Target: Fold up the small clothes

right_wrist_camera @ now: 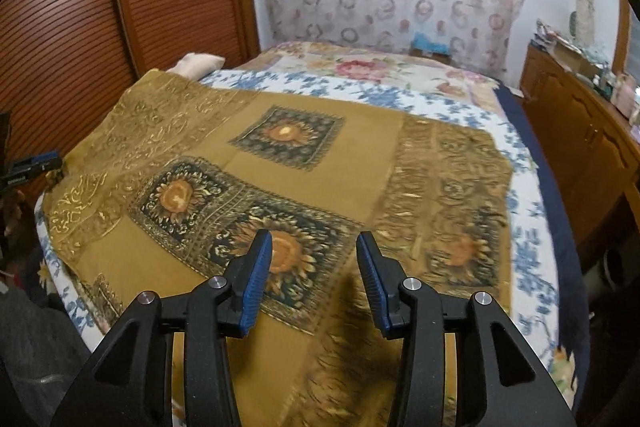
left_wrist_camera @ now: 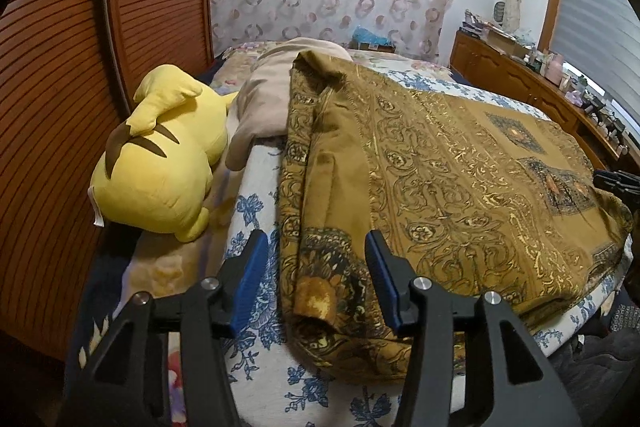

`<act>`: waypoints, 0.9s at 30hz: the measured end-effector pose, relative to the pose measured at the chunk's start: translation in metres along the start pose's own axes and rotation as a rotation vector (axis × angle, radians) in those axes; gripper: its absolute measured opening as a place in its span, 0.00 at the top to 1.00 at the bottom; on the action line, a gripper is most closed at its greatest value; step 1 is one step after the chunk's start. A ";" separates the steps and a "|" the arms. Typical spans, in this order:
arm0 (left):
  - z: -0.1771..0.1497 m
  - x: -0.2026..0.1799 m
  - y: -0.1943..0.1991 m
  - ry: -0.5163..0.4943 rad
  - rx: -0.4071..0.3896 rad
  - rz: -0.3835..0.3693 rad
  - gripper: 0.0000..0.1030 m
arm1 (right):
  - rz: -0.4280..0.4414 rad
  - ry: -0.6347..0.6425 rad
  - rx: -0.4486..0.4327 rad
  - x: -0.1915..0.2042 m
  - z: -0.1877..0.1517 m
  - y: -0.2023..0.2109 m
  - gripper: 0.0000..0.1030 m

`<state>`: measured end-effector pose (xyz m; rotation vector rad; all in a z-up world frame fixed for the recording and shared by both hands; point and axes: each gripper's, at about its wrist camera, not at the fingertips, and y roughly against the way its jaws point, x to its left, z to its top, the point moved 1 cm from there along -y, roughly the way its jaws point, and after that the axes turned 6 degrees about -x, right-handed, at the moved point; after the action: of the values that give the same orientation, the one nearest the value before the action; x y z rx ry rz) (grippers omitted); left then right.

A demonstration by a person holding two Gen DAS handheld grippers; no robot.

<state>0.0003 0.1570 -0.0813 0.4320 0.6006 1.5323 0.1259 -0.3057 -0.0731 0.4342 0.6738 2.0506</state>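
Hovering over the bed (right_wrist_camera: 528, 163), both claws stand part open and hold nothing. The left claw (left_wrist_camera: 316, 251) sits above the near-left rolled edge of the mustard patterned cloth (left_wrist_camera: 440, 163), which lies flat with its long axis running left to right. The right claw (right_wrist_camera: 314, 251) hangs over the sunflower panels, apparently short of the fringed right end. A yellow plush toy (left_wrist_camera: 160, 155) lies off left, apart.

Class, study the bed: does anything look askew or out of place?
The yellow plush toy lies tipped on its side at the bed's left edge, beside the patterned cloth. The cloth's near left corner is bunched, not flat.
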 end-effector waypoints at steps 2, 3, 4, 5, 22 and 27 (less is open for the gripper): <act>-0.002 0.002 -0.001 0.002 0.007 0.003 0.52 | 0.007 0.011 0.019 0.006 -0.001 -0.009 0.57; -0.003 0.003 -0.002 0.003 0.010 0.006 0.52 | 0.011 0.017 0.027 0.008 -0.002 -0.011 0.57; -0.005 0.004 -0.004 0.006 0.016 0.009 0.52 | 0.015 0.023 0.038 0.011 -0.003 -0.015 0.57; -0.006 0.004 -0.004 0.009 0.018 0.013 0.52 | 0.018 0.026 0.046 0.012 -0.005 -0.018 0.57; -0.015 0.006 -0.016 0.013 0.039 0.025 0.52 | 0.028 0.058 0.072 0.019 -0.019 -0.033 0.50; -0.017 0.003 -0.016 -0.001 0.028 0.033 0.52 | 0.029 0.056 0.069 0.018 -0.019 -0.032 0.50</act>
<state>0.0024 0.1578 -0.1044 0.4661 0.6179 1.5567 0.1270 -0.2819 -0.1070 0.4296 0.7785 2.0776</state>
